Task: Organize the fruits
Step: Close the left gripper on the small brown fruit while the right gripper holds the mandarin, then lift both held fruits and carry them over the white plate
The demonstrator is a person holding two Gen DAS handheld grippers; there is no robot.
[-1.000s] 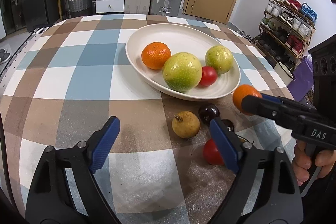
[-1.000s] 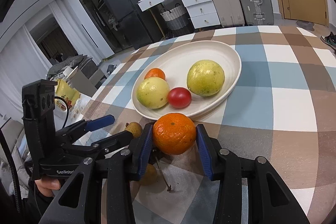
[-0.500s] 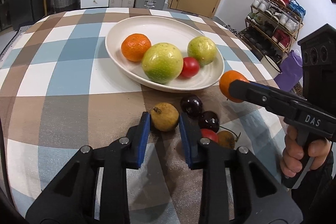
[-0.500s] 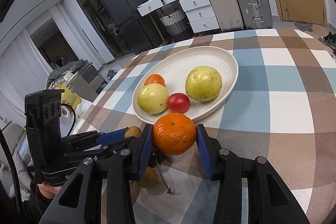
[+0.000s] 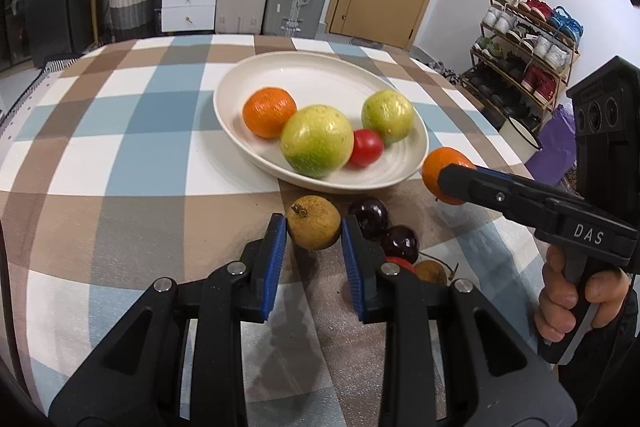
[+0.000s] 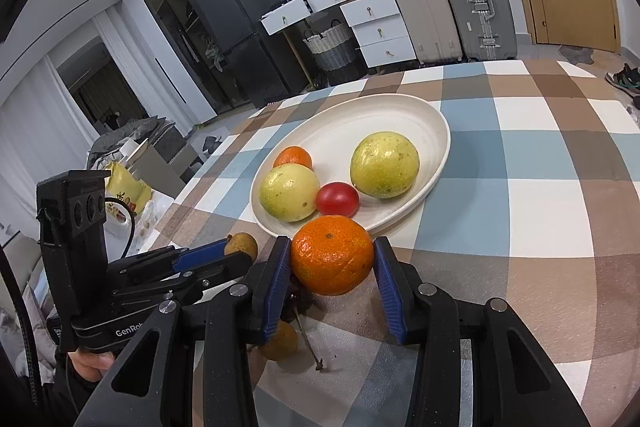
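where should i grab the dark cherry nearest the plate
Grip the dark cherry across its round middle, coming from above. The brown fruit in the left hand-held gripper crowds one side, and a second cherry the other.

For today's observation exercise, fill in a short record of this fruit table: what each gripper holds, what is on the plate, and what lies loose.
left gripper: shut on the brown fruit
right gripper: shut on the held orange, just short of the plate rim
plate: one orange, two green-yellow fruits, one red fruit
loose on tablecloth: two dark cherries, more small fruit partly hidden
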